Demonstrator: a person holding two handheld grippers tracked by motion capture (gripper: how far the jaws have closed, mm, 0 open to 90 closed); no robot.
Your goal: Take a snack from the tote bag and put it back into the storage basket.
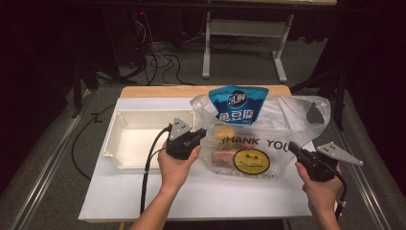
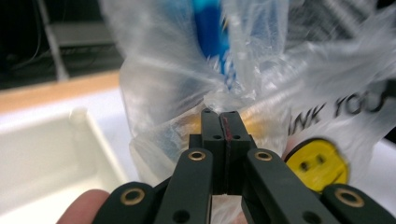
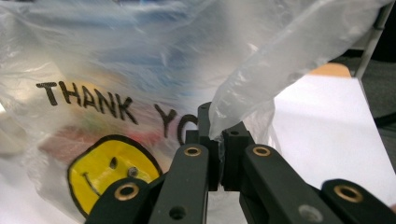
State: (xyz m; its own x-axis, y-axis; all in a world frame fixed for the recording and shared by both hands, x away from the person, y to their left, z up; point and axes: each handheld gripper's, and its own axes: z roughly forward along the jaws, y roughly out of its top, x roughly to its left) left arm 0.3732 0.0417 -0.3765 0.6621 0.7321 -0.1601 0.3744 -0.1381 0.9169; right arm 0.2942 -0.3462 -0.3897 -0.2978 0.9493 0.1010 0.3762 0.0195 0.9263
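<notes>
I have both grippers on the plastic bag (image 1: 268,139), the clear one printed THANK YOU with a yellow smiley face (image 1: 251,161). It stands on the white sheet (image 1: 201,196) that covers the table, toward the far right part of that sheet, with its back near the far edge where a strip of bare wood shows.

My left gripper (image 1: 200,135) meets the bag's left side. In the left gripper view its jaws are clenched together, with bunched film gathered right at their tips (image 2: 219,116); I read that as a pinch on the bag's plastic, though the film between the pads is thin and partly blurred.

My right gripper (image 1: 293,147) is at the bag's right side, near the right edge of the sheet. In the right gripper view its jaws are clamped on a twisted fold of the bag's loose upper film (image 3: 261,93), which rises from between the tips toward the upper right.

A blue snack pouch (image 1: 236,104) sticks up out of the bag's open mouth at the far side. Lower in the bag I see yellowish and reddish packets, too blurred through the film to identify.

A white tray (image 1: 112,139) lies on the left part of the sheet, just beside the bag and my left hand (image 1: 174,165).
</notes>
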